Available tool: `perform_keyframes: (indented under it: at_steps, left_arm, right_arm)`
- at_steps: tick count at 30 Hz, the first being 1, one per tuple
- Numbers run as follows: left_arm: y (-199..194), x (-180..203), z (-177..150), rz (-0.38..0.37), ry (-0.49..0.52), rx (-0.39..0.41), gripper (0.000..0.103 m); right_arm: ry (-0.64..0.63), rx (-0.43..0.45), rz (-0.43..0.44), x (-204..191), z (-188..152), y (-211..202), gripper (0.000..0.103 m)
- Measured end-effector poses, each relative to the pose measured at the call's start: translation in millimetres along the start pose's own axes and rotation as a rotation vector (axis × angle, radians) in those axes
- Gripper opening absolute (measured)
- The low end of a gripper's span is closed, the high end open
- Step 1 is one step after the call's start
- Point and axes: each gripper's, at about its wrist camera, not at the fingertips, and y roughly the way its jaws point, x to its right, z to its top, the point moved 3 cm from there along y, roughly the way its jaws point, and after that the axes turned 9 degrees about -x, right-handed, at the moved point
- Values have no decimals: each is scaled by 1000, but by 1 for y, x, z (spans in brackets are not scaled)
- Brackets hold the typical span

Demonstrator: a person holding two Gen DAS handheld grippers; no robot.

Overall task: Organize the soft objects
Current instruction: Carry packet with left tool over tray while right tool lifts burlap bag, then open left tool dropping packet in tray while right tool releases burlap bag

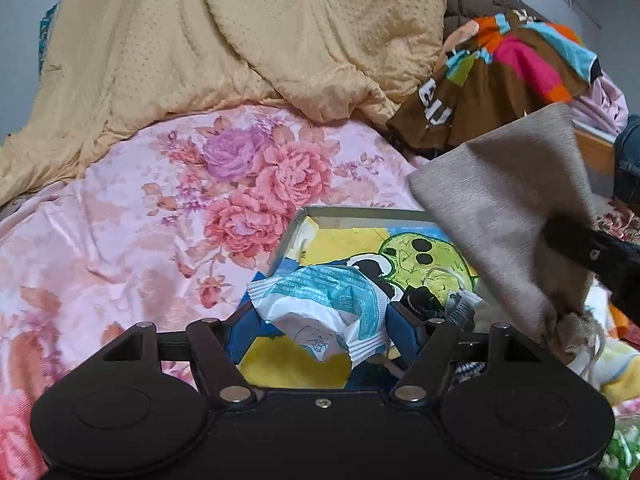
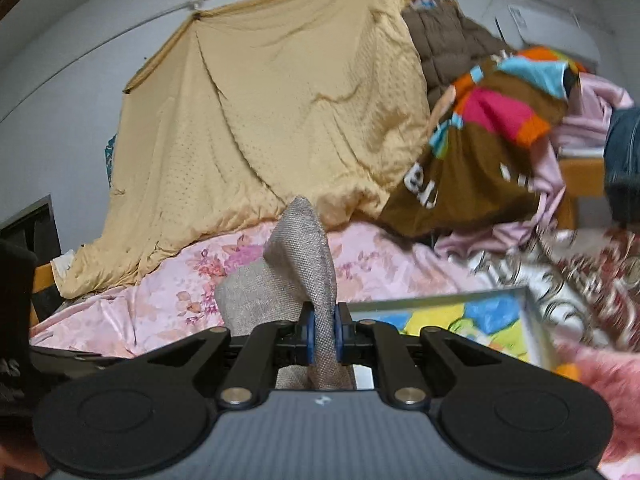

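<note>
Left wrist view, reading left to right: your left gripper (image 1: 324, 328) has its blue pads set wide, and a crinkled white-and-teal plastic snack packet (image 1: 320, 312) sits between them; whether the pads actually press on it you cannot tell from here. Packet is puffy, sealed with a zigzag edge, small line drawing on the white part. It hangs over a shallow metal-rimmed tray with a yellow, blue and green cartoon print (image 1: 360, 216), which lies on the pink satin bedsheet with large rose print (image 1: 140, 208). Behind it a tan dotted quilt (image 1: 200, 40) is heaped, with a brown garment with pink, orange and blue stripes (image 1: 500, 72) to its right. At far right your right gripper holds a beige-grey woven cloth drawstring pouch (image 1: 500, 200) above the tray's right side; pouch looks limp, creased, cord dangling at its lower end.

Right wrist view: right gripper (image 2: 324, 336) is nearly closed, blue pads pinching a fold of the same pouch (image 2: 296, 248), which stands up in a peak above the jaws. Tray (image 2: 536, 320) lies lower right, sheet (image 2: 120, 312) left, quilt (image 2: 260, 100) behind.
</note>
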Motion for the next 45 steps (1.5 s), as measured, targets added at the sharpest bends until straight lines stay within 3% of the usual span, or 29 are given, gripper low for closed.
perform_keyframes:
  at_steps: [4,13,24,31,39,45]
  left_arm:
    - [17,8,-2,4,34,-10,71]
    - [33,8,-14,15,-10,-38,75]
    - [34,10,-19,17,-5,-49,85]
    - [33,5,-26,20,-19,-44,94]
    - [26,2,-28,9,7,-24,99]
    - [24,0,-30,7,8,-25,101]
  right_arm:
    - [34,-62,-2,3,0,13,12]
    - [79,-135,-34,14,-5,25,14]
    - [107,-165,-46,17,-11,28,44]
    - [122,-171,-45,19,-12,28,55]
    - [146,-163,-89,23,-14,29,88]
    - [161,-177,-129,28,-16,32,93]
